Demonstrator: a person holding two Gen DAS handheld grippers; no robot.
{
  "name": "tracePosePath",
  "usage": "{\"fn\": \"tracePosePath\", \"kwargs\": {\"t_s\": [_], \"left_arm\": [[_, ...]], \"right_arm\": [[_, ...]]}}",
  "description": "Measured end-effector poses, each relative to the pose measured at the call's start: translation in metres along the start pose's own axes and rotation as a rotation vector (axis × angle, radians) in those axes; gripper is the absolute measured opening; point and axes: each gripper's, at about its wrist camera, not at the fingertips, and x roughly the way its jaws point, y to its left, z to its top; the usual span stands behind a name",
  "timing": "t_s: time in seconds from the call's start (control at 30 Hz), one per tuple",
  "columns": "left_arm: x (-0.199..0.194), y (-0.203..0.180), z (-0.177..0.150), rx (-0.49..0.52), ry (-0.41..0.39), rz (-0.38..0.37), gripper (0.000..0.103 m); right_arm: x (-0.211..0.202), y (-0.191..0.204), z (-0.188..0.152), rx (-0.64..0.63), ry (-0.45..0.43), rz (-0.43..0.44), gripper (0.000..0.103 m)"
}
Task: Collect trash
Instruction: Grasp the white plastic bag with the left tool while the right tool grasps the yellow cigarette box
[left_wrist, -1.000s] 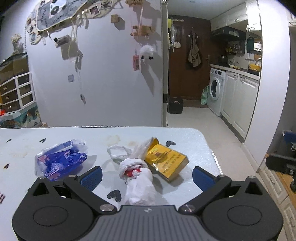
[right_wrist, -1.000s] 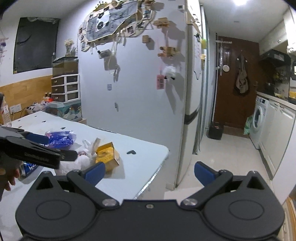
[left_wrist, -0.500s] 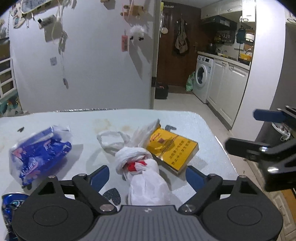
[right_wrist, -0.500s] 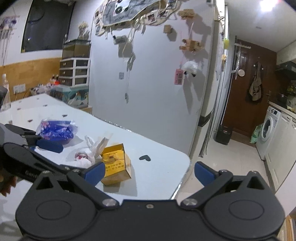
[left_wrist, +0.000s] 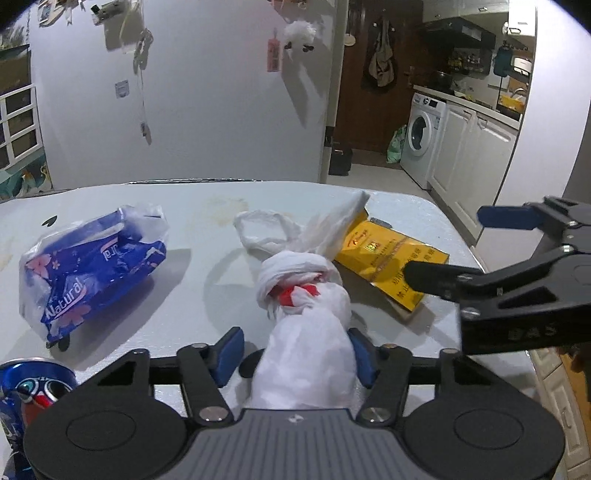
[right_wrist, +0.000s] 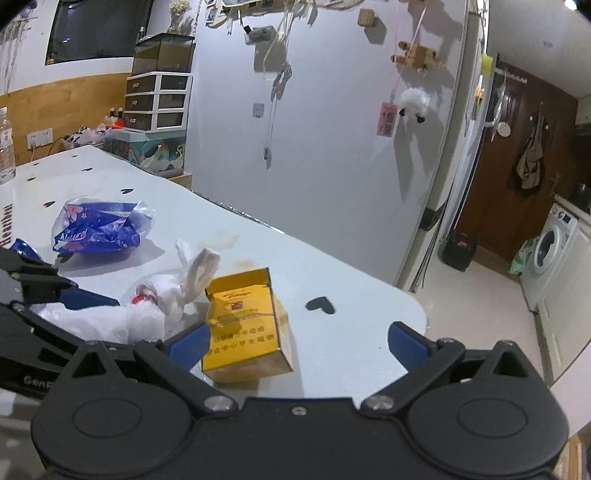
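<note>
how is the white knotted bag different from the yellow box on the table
The white knotted bag is soft, crumpled plastic tied in a knot with red showing; the yellow box is a stiff printed carton with its top flap open. The bag lies between the closing jaws of the left gripper; the box lies just ahead of the right gripper, whose jaws stand wide. The bag is rounded, the box flat-sided. Both rest on the pale table, side by side.

Dim, bluish indoor lighting in both views. Hanging ornaments cast hard shadows down and to the right on the wall (left_wrist: 207, 92). Objects cast soft shadows on the table (left_wrist: 192, 295). Focus sharp centrally; strong fisheye curvature and dark vignetted corners.
</note>
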Motion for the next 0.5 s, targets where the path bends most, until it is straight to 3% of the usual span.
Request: {"fn": "tracePosePath", "kwargs": {"t_s": [0.23,0.5], "left_arm": [[-0.005,0.017,-0.001,-0.027,-0.002,0.028,0.044],[-0.008,0.041,-0.001,-0.117,-0.021,0.063,0.039]], "right_arm": [[0.026,0.010,0.007,0.036,0.049,0.036,0.103],[0.053,0.018,0.005,0.061,0.096,0.039,0.103]]}}
